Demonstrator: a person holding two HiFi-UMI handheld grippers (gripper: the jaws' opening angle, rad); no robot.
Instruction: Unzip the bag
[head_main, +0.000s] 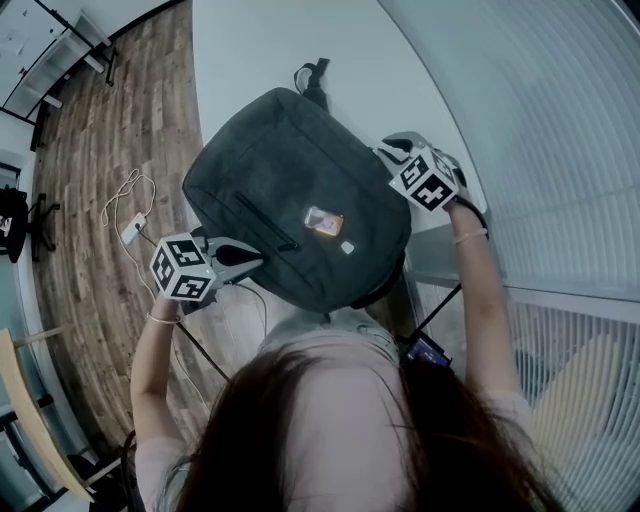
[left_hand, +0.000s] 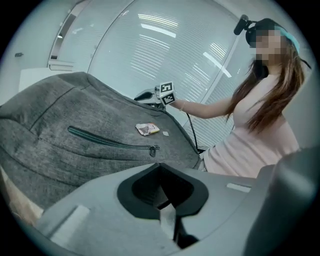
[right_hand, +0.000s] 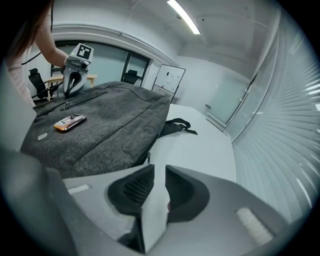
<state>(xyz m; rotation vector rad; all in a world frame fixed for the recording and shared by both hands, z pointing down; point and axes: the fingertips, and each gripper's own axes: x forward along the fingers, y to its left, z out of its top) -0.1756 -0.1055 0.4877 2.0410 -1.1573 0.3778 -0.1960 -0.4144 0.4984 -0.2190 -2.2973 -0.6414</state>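
A dark grey backpack (head_main: 290, 190) lies flat on the white table (head_main: 250, 50), its front-pocket zip closed with the pull (left_hand: 153, 148) at the near end. On its side seam a second zip pull (right_hand: 148, 157) hangs just ahead of my right gripper (right_hand: 156, 170). That gripper stands open by a narrow gap at the bag's right edge (head_main: 388, 150), with only bare table showing between its jaws. My left gripper (head_main: 252, 262) sits at the bag's lower left edge; its jaws (left_hand: 159, 166) meet at the tip with nothing visible between them.
A small orange packet (head_main: 324, 221) and a tiny white tag (head_main: 346, 247) rest on the bag. A black strap (head_main: 312, 75) trails off the bag's far end. A white charger and cable (head_main: 130, 225) lie on the wooden floor to the left. A ribbed glass wall (head_main: 560, 150) runs along the right.
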